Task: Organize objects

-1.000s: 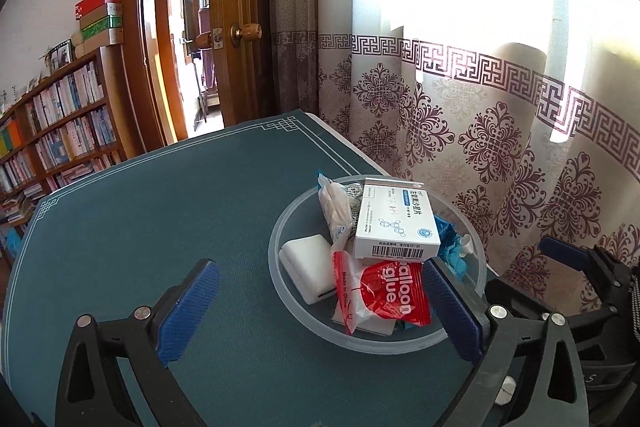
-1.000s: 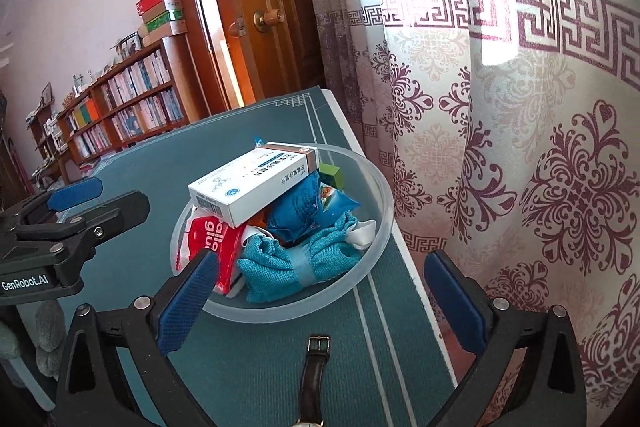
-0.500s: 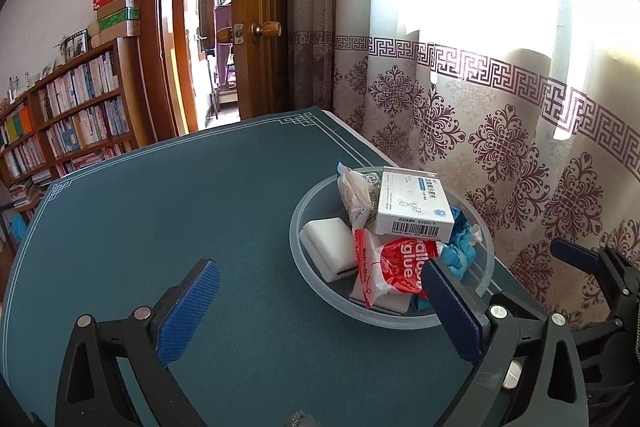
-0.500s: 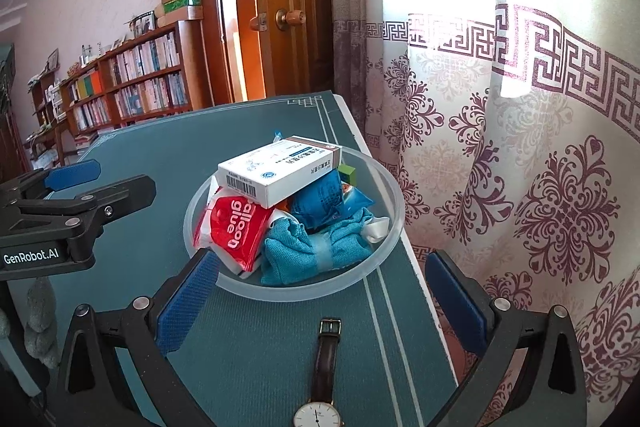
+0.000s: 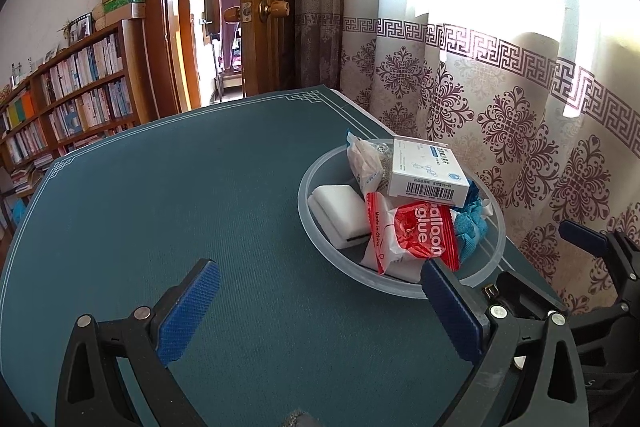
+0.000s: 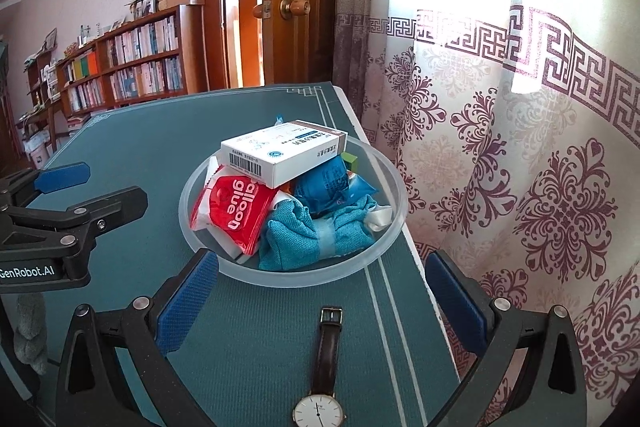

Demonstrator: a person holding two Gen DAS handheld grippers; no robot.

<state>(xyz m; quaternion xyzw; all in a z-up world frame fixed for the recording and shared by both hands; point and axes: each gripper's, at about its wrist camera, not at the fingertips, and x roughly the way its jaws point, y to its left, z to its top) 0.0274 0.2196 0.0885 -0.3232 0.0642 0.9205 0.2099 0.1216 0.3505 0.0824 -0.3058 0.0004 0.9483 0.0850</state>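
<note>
Both tools are spread wide and carry nothing: the right tool (image 6: 320, 301) hovers low over the dark teal worktop (image 6: 168, 155) with its blue-padded fingers (image 6: 188, 299) either side of a wristwatch with a brown leather strap and white dial (image 6: 322, 379), which lies flat on the mat between them and just short of the translucent round plastic bowl (image 6: 394, 187). The left tool (image 5: 316, 311) hangs released over bare mat, its right finger close to the bowl's near rim. The bowl sits by the worktop's curtain-side edge and is already heaped: a white cardboard medicine box with a barcode (image 6: 280, 157) rests on top of a red foil packet printed "balloon glue" (image 6: 234, 205), a folded teal cloth (image 6: 316, 237) and a blue plastic pouch (image 6: 326, 185); from the left view a white rectangular block (image 5: 338, 209) also shows inside. Judging by this layout, the watch looks like the one item left outside the bowl, so the step in hand is probably its pickup. That move would call for lowering the right tool onto the strap or case, closing gently, then lifting it over the rim onto a crowded pile without tipping the box.
</note>
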